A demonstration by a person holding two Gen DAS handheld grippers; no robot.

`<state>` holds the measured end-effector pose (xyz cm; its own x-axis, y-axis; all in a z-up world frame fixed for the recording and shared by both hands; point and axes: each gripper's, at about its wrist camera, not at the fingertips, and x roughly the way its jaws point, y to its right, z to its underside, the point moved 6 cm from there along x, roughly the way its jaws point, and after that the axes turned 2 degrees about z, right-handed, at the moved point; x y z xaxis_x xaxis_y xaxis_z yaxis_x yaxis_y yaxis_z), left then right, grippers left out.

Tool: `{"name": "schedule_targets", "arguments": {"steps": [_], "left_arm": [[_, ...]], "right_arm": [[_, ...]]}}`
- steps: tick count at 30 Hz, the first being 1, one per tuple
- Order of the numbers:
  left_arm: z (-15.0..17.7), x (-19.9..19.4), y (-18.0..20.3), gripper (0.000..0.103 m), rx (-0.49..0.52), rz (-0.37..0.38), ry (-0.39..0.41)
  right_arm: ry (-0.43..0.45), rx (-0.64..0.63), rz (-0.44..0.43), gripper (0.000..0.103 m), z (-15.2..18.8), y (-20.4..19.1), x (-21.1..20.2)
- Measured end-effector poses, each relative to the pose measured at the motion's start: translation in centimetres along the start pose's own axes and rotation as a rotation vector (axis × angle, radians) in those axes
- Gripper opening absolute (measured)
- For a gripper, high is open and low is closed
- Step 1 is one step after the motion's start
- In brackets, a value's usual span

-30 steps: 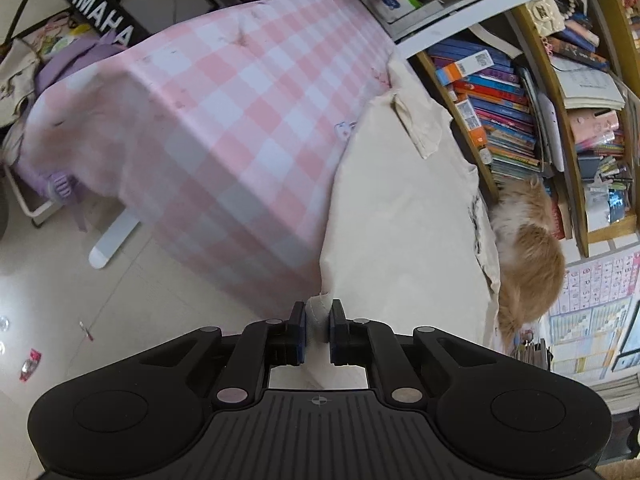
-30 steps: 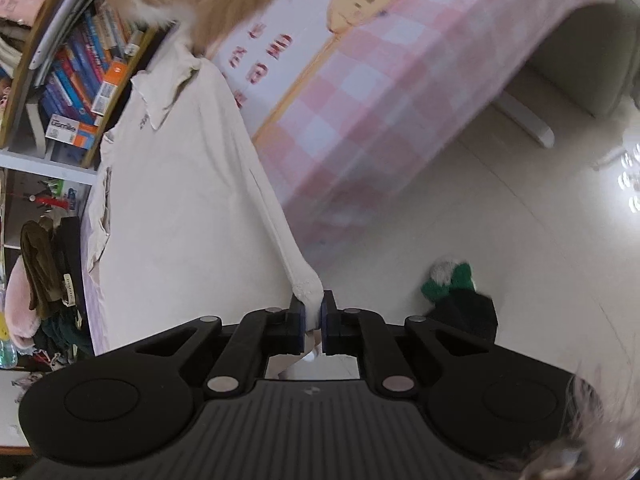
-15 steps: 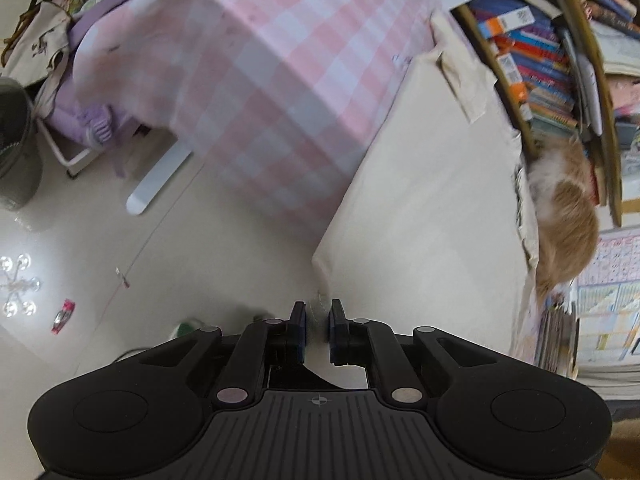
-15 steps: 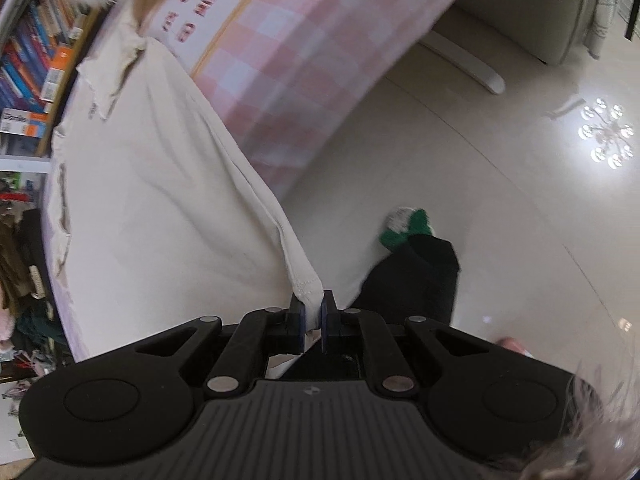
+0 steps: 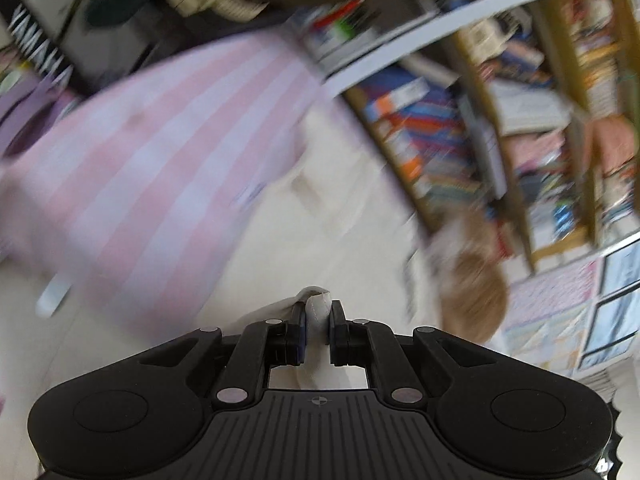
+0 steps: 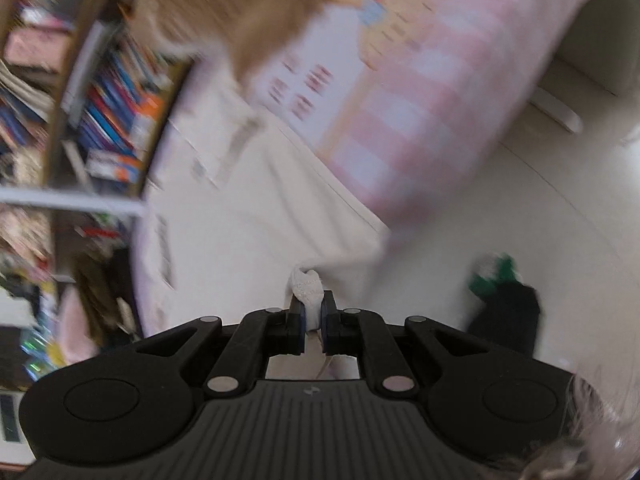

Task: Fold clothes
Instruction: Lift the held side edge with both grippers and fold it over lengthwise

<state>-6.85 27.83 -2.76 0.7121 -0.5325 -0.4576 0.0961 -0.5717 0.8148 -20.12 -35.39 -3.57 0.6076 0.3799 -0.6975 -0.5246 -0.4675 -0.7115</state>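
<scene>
Cream garment (image 5: 320,216) hem corners pinched in left gripper (image 5: 317,320) and right gripper (image 6: 313,314) fingers.

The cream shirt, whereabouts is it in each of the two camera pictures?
Left wrist: cream shirt runs from centre down to the left gripper, which pinches a corner.
Right wrist: it fills centre-left, its corner pinched in the right gripper.
Shared landmark: the pink checked tablecloth.

Cream garment (image 5: 320,216) on pink-checked table (image 5: 152,152)
</scene>
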Motion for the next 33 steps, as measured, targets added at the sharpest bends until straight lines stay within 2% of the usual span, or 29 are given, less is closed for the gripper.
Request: {"name": "schedule_targets", "arguments": {"steps": [2, 6, 12, 19, 24, 30, 33], "left_arm": [[-2.1, 1.4, 1.5, 0.009, 0.012, 0.04, 0.051], [-4.6, 5.1, 3.5, 0.009, -0.009, 0.058, 0.119], [-8.3, 10.3, 5.6, 0.009, -0.041, 0.041, 0.189], [-12.5, 16.0, 7.9, 0.009, -0.009, 0.005, 0.243], [-14.8, 19.5, 7.4, 0.009, -0.045, -0.055, 0.279], [-16.8, 23.5, 5.2, 0.009, -0.085, -0.147, 0.279], [-17.2, 25.4, 4.0, 0.009, -0.09, -0.204, 0.263]], "right_arm": [[0.055, 0.021, -0.062, 0.007, -1.7, -1.7, 0.9], [0.169, 0.024, -0.154, 0.007, -4.9, -5.2, 3.1], [0.277, -0.029, -0.203, 0.007, -10.1, -9.9, 6.9], [0.304, -0.042, -0.248, 0.007, -15.9, -15.1, 11.9], [0.299, -0.051, -0.261, 0.007, -20.3, -17.6, 15.2], [0.276, -0.093, -0.199, 0.007, -24.6, -19.4, 19.8], [0.259, -0.13, -0.138, 0.007, -26.3, -19.9, 21.9]]}}
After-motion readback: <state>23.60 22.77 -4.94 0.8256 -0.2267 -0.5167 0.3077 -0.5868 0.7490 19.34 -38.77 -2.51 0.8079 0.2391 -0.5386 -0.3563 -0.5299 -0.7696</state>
